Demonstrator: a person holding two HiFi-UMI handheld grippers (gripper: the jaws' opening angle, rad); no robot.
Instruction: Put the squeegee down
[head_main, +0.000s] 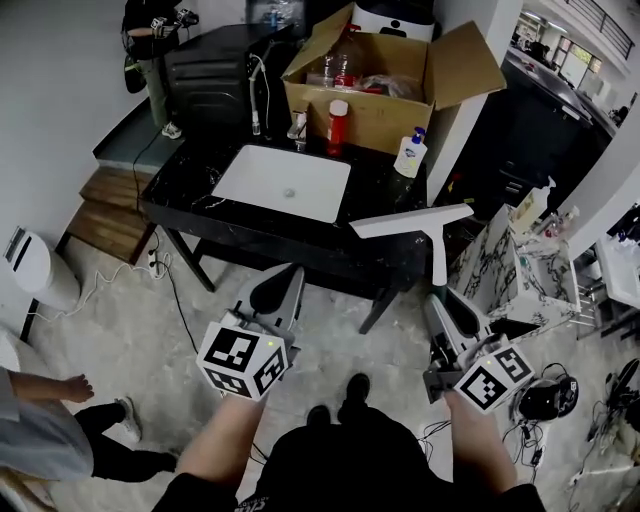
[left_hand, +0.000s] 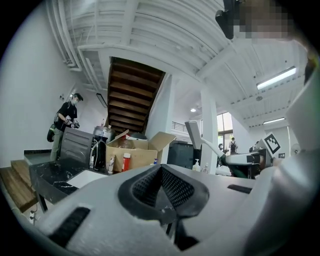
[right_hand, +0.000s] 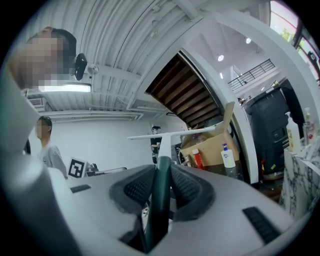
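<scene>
**Squeegee** (head_main: 420, 225): white blade, dark green handle. The right gripper (head_main: 443, 303) is clamped on the handle and holds it level in the air, with the blade seemingly over the near right corner of the black counter (head_main: 300, 238).

**Left gripper** (head_main: 285, 278): jaws together, nothing between them.

**Step, as judged:** carrying; not yet set down.

**Next:** lower it onto bare counter, then open the jaws.

**Nearby, limiting room:** white sink (head_main: 285, 185), pump bottle (head_main: 410, 155), red bottle (head_main: 338, 125), cardboard box (head_main: 380, 110).
</scene>
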